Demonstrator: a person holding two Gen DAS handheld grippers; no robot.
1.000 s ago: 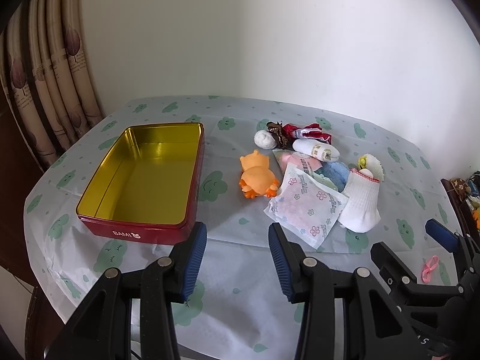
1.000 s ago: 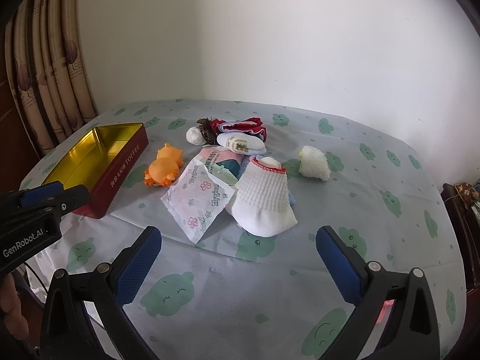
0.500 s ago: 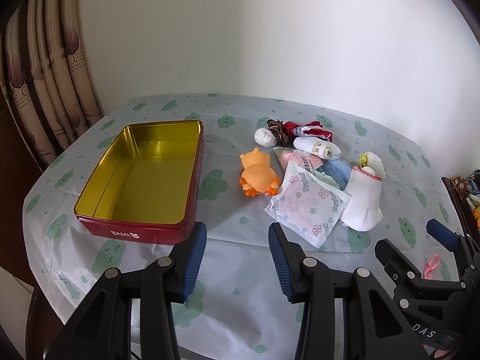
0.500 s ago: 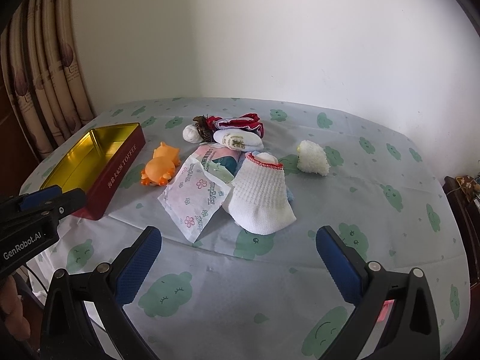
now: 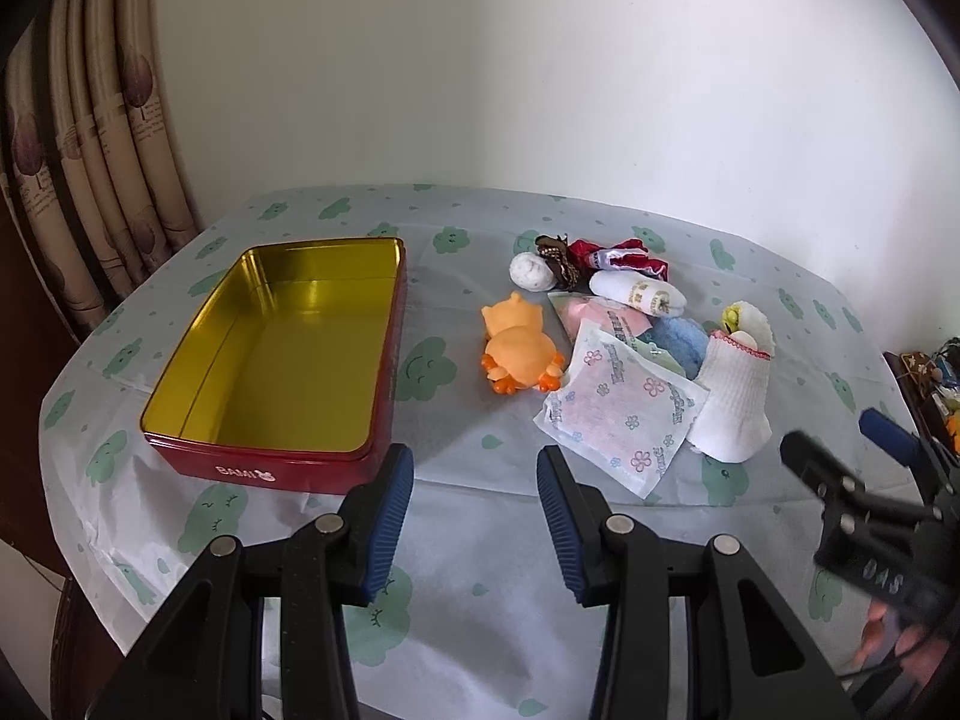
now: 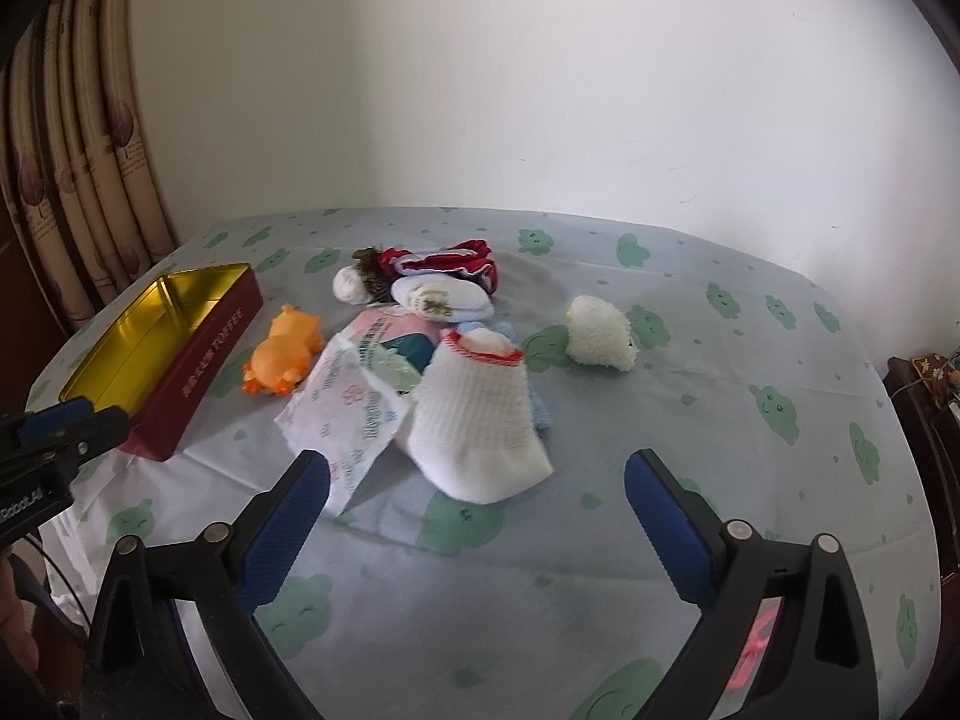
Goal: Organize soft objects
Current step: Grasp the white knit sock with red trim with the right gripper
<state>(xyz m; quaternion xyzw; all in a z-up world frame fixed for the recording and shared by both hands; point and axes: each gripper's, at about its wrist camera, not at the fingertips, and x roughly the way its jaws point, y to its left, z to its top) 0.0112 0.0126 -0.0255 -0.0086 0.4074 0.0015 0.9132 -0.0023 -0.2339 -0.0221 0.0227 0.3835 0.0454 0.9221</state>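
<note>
Sock (image 6: 477, 420), white with red-trimmed cuff, lying mid-counter (image 6: 690, 420), toe toward the near edge, cuff toward the far edge; long axis running near-to-far, roughly in line with the right tool (image 6: 477, 516). Straight ahead of that tool and near it, apart from the blue pads, nothing between them; jaws wide but closing. Right hand clearly the nearer; probably the next pick.

Tin (image 5: 282, 354), red outside, gold inside, empty, by the left edge. Left tool (image 5: 475, 519) half spread, gripping nothing, aimed between tin and pile, well apart from the sock.

Floral sachet (image 5: 621, 417) touching the sock's left side, partly beneath it. Orange toy (image 5: 519, 354) between sachet and tin. Fluffy cream ball (image 6: 600, 333) right of the sock, toward the far edge.
</note>
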